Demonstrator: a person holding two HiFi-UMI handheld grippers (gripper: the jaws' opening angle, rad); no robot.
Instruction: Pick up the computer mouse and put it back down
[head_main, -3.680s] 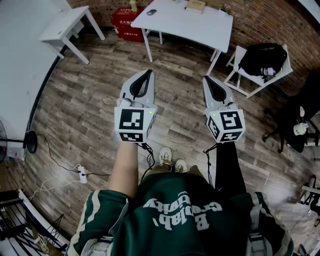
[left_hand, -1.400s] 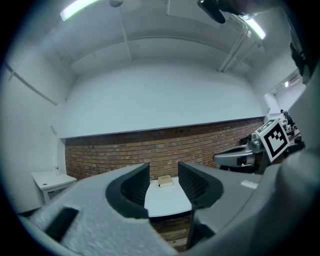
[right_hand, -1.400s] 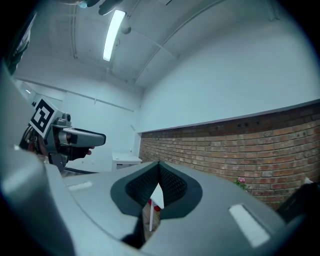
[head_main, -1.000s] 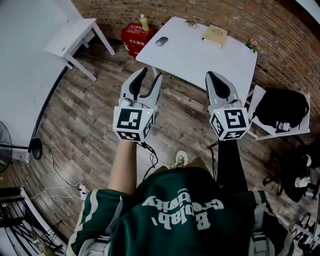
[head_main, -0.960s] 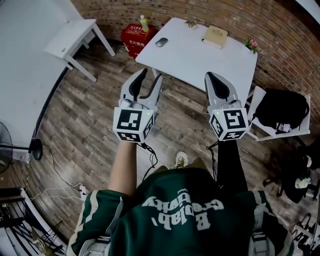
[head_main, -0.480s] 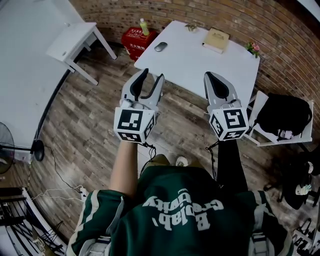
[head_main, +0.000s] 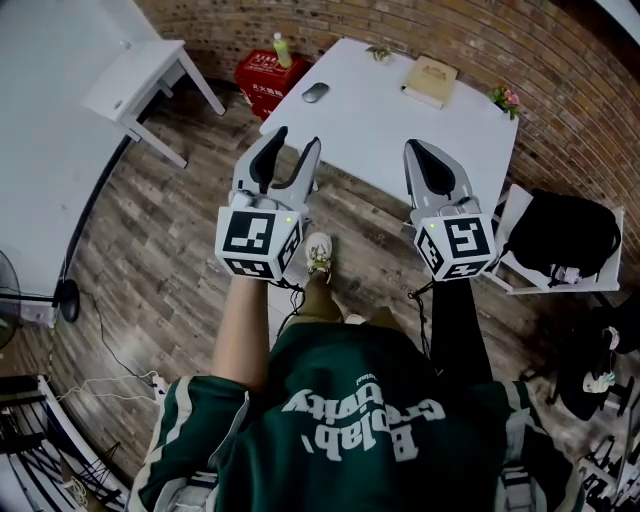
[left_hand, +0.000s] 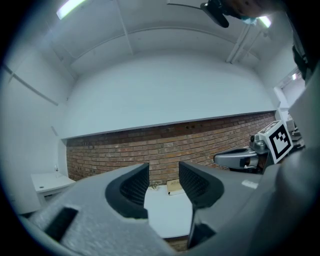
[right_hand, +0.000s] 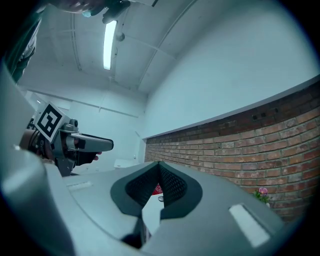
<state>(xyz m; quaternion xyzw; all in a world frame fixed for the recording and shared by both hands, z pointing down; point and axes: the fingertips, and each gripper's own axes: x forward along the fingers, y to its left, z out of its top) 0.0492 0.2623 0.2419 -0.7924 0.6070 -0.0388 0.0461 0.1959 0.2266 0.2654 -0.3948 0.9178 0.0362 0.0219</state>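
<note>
The grey computer mouse (head_main: 315, 92) lies near the left end of a white table (head_main: 380, 130) in the head view, far ahead of both grippers. My left gripper (head_main: 294, 140) is held level above the floor just short of the table's near edge, open with nothing between its jaws (left_hand: 164, 182). My right gripper (head_main: 418, 148) hovers over the table's near edge, its fingertips touching and empty (right_hand: 159, 168). In the right gripper view the mouse (right_hand: 160, 198) shows small, just below the closed tips.
A tan book (head_main: 430, 78) and a small flower pot (head_main: 503, 97) sit at the table's far side. A red crate (head_main: 265, 68) with a bottle stands by the brick wall. A small white table (head_main: 140, 75) is at left, a black bag (head_main: 555, 235) on a white chair at right.
The person has stepped forward, so the table and mouse are nearer. Both grippers now reach the table's near edge. Jaw openings look unchanged.
</note>
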